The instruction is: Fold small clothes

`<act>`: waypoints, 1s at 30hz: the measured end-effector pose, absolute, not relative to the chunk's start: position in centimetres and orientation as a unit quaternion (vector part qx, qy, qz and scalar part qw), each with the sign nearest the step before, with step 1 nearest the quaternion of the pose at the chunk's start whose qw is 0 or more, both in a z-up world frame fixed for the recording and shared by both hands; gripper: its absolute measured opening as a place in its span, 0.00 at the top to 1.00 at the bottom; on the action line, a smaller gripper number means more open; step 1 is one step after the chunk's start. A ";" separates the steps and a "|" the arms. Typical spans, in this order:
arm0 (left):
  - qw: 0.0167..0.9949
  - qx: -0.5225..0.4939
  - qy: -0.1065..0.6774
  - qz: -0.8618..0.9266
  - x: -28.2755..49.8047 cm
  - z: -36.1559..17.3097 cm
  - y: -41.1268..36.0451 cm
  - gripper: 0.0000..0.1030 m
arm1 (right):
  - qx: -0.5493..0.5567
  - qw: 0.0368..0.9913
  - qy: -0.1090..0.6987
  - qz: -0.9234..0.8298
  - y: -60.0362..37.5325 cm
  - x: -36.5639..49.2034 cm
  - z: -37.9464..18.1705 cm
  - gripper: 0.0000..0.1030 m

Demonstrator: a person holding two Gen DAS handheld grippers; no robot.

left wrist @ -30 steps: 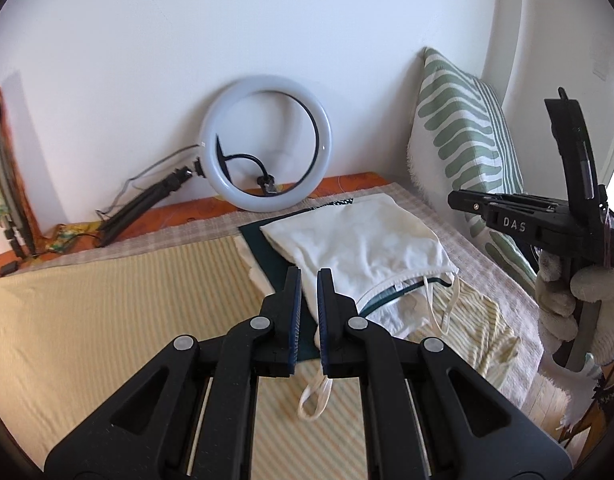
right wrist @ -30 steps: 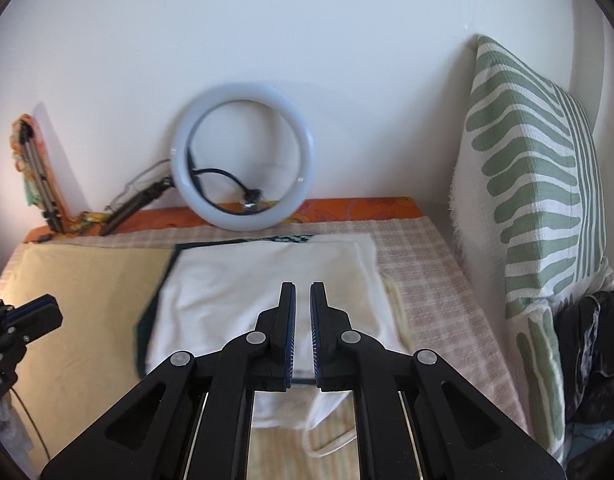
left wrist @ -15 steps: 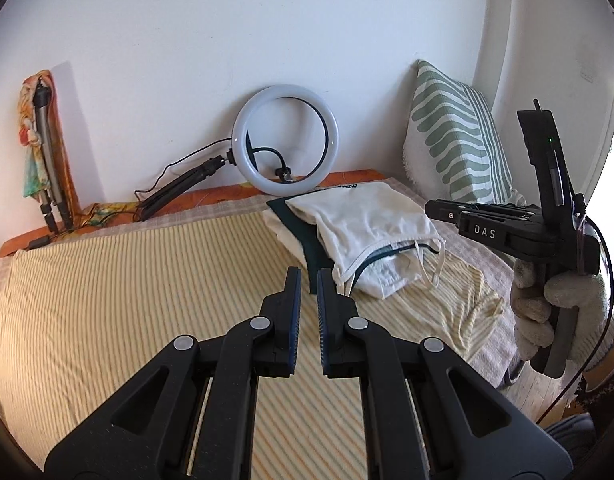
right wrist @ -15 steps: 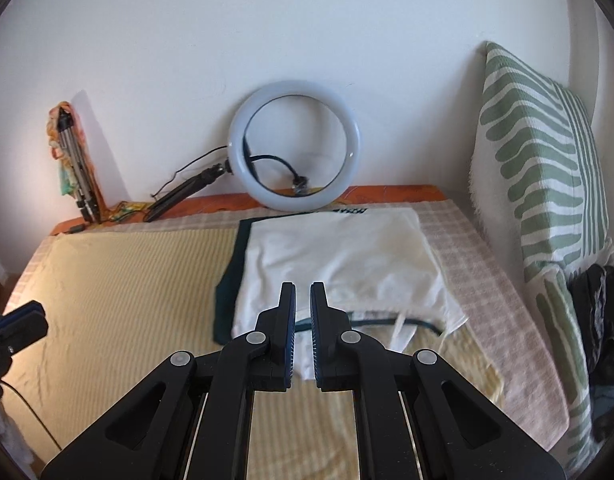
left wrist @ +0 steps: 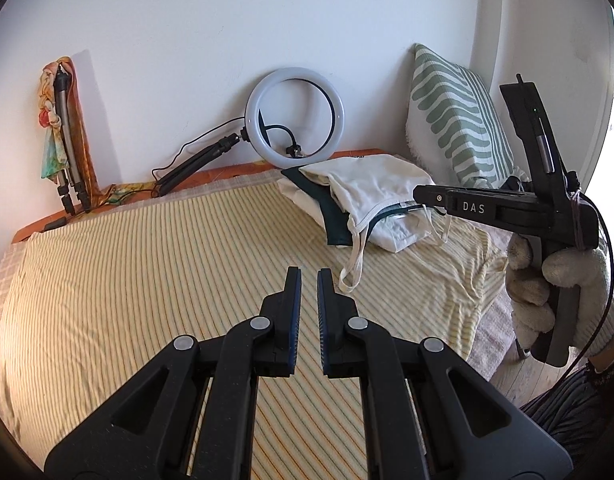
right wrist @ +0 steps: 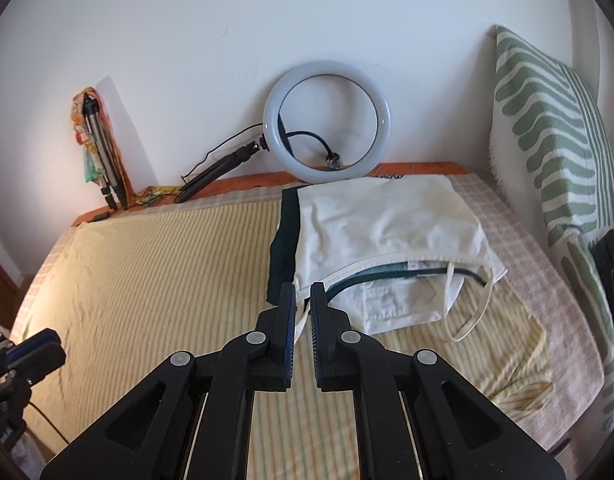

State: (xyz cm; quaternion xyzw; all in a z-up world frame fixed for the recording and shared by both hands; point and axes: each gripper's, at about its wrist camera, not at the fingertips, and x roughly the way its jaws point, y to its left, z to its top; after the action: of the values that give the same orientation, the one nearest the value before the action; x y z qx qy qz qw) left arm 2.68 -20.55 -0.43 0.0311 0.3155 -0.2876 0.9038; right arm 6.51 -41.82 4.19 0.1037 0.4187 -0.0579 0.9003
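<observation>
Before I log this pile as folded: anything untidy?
Yes. The white top sits square on the stack, but its thin straps trail loose over the striped sheet, and the dark green garment sticks out underneath.

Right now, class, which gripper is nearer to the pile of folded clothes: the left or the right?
The right gripper: its fingertips sit at the near edge of the pile of folded clothes. The left gripper hangs over bare striped sheet, with the pile ahead to its right.
</observation>
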 end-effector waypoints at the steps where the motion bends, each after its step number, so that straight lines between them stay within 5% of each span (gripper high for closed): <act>1: 0.904 0.030 0.316 -0.287 2.6 -0.5 -20.5 0.95 | 0.107 0.900 0.418 -0.061 -41.8 6.5 4.0 0.89; 3: 0.904 0.029 0.315 -0.288 2.7 -0.6 -20.4 0.93 | 0.107 0.901 0.415 -0.064 -41.7 6.4 3.8 0.74; 5: 0.904 0.034 0.313 -0.289 2.6 -0.8 -20.4 0.81 | 0.105 0.903 0.410 -0.067 -41.7 6.3 3.8 0.70; 7: 0.906 0.035 0.308 -0.289 2.5 -0.9 -20.4 0.51 | 0.101 0.906 0.405 -0.071 -41.6 6.3 3.7 0.62; 8: 0.906 0.035 0.306 -0.289 2.4 -1.0 -20.4 0.47 | 0.102 0.908 0.400 -0.074 -41.6 6.2 3.6 0.52; 13: 0.904 0.045 0.306 -0.296 2.2 -1.2 -20.7 0.20 | 0.109 0.911 0.392 -0.075 -41.7 6.3 3.4 0.31; 19: 0.907 0.042 0.303 -0.290 2.1 -1.1 -20.5 0.06 | 0.105 0.915 0.382 -0.077 -41.5 6.6 3.3 0.21; 30: 0.914 0.045 0.297 -0.274 2.0 -0.9 -20.3 0.03 | 0.116 0.912 0.387 -0.072 -41.2 6.9 2.9 0.20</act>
State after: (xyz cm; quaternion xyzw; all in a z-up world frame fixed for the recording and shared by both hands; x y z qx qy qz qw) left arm 2.03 -20.28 -0.92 0.0446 0.2966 -0.2735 0.9139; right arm 6.88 -41.25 2.85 0.1158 0.3871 -0.0721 0.9119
